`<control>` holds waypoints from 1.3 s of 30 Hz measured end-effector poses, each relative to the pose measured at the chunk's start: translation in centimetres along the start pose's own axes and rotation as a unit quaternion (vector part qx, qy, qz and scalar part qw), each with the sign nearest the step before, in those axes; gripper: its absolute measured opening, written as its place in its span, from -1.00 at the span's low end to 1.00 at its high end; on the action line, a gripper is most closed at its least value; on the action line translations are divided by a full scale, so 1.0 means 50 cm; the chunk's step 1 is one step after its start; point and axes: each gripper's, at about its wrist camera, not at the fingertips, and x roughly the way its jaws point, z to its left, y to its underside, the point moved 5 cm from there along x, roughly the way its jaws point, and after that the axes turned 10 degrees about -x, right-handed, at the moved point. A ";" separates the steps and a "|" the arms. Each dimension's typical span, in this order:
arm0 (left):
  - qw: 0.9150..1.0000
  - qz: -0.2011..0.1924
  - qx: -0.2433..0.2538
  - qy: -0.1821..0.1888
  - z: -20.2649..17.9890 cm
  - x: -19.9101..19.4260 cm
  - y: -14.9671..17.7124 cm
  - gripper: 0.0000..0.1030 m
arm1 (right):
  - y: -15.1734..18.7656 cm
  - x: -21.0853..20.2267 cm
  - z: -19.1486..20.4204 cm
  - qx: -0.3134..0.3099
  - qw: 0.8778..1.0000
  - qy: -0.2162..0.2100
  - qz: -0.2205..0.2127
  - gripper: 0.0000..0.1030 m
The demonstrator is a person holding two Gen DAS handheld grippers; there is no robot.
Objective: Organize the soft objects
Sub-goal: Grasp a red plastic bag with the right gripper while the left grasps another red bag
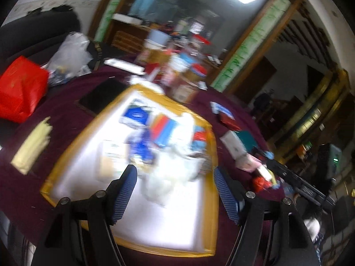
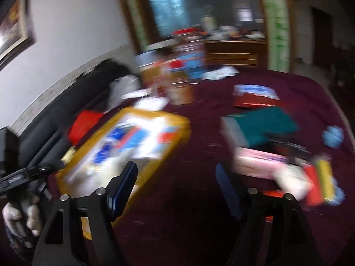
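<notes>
A maroon-clothed surface (image 1: 66,119) carried a yellow-rimmed tray (image 1: 213,199). The left gripper (image 1: 175,190) hovered over a white fluffy bundle (image 1: 173,173) in it, fingers wide apart, empty. The right gripper (image 2: 177,188) likewise gaped empty. The bundle looked light and squashy; pinching its middle seemed best.

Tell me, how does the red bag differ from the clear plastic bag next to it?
The red bag is opaque and bright, while the clear bag is see-through and whitish. The red bag looks boxy with flat sides; the clear bag is crumpled and bulging. The red bag sits nearer the table edge, the clear bag farther in. Both rest on the maroon table, touching neither gripper.
</notes>
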 end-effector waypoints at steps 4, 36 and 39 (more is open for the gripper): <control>0.999 0.009 0.038 0.035 -0.087 0.004 0.036 0.54 | 0.053 -0.029 -0.165 0.085 0.995 0.050 0.010 0.41; 0.968 0.121 0.219 -0.003 -0.362 0.241 0.230 0.54 | 0.146 -0.041 -0.348 0.227 0.961 -0.139 -0.072 0.24; 0.957 0.119 0.263 -0.020 -0.400 0.311 0.242 0.54 | 0.143 -0.068 -0.377 0.233 0.962 -0.101 -0.097 0.24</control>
